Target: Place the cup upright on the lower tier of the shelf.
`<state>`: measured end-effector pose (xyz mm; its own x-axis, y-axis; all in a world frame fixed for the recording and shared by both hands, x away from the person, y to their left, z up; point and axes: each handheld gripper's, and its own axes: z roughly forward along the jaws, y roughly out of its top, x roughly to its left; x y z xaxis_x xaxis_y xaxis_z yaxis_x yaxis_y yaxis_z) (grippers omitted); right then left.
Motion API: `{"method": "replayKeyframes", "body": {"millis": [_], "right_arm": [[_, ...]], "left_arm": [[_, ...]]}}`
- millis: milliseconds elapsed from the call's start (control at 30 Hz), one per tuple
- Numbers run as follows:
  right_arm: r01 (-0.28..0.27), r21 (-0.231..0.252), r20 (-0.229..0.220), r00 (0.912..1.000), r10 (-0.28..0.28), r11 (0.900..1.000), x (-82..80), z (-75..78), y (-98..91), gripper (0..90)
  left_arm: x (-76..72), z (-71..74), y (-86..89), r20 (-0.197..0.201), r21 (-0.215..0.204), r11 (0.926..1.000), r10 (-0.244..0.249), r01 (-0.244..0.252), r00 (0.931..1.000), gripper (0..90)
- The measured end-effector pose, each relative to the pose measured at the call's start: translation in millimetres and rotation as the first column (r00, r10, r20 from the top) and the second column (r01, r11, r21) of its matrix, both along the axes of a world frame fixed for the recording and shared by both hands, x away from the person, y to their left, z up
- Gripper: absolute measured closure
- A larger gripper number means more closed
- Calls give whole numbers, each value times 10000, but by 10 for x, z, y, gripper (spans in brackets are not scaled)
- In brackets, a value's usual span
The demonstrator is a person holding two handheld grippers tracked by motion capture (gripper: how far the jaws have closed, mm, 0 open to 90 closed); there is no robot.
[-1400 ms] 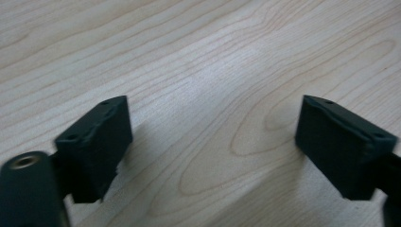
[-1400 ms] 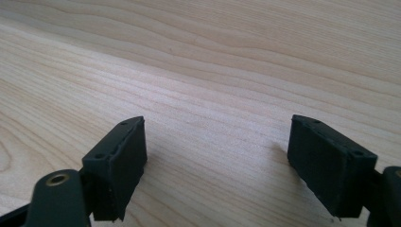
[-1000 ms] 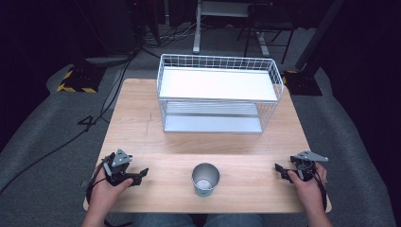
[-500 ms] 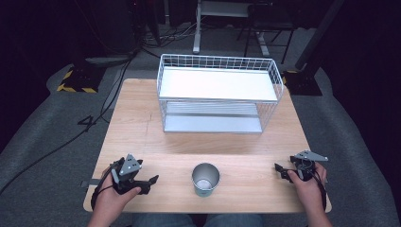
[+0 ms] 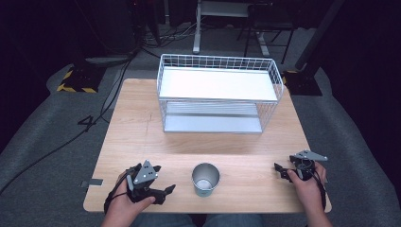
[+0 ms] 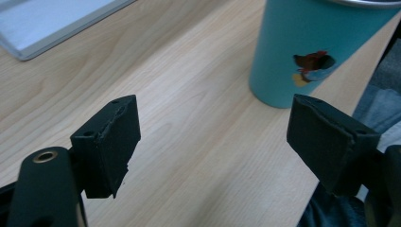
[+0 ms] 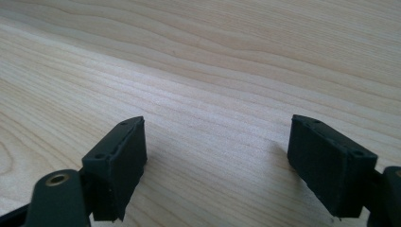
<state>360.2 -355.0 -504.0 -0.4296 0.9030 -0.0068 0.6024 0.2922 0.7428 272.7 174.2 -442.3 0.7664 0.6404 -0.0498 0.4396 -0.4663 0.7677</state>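
Wooden bench [image 5: 142, 127], light grain, seen from above. Left tool [image 5: 166, 190] sits near the front edge, held in the person's left hand [image 5: 125, 208], jaws spread wide and holding nothing; in the left gripper view the tool [image 6: 213, 137] has bare wood between its black pads [image 6: 111, 142]. Cup [image 5: 205, 179] stands upright on the bench just to the right of the left tool, apart from it, open mouth up, metal rim and pale inside. From the left gripper view the cup [image 6: 312, 47] shows a teal outer wall with a small printed picture [image 6: 312, 66] in red, dark and yellow; it is too blurred to make out, and no lettering can be read on it. The cup stands ahead of the right-hand pad, not between the pads. Right tool [image 5: 280, 170] rests at the bench's right front, in the right hand [image 5: 309, 189], jaws also wide apart and empty; the right gripper view shows the tool [image 7: 217, 156] over plain wood grain. White wire basket [image 5: 217, 66] with two flat shelves stands at the far half of the bench, well apart from cup and tools.
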Motion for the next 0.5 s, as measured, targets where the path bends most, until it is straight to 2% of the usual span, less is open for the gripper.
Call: {"method": "replayKeyframes", "body": {"millis": [167, 500], "right_arm": [[-11, -11, 10, 10000, 11, 10000, 0, 0, -1, 208], [-2, -4, 3, 10000, 2, 10000, 0, 0, 0, 207]], "left_arm": [[-43, -16, -136, -113, -174, 9989, -440, 438, 9990, 188], [-108, -80, -380, -240, -334, 9921, -1219, 1211, 9922, 184]]}}
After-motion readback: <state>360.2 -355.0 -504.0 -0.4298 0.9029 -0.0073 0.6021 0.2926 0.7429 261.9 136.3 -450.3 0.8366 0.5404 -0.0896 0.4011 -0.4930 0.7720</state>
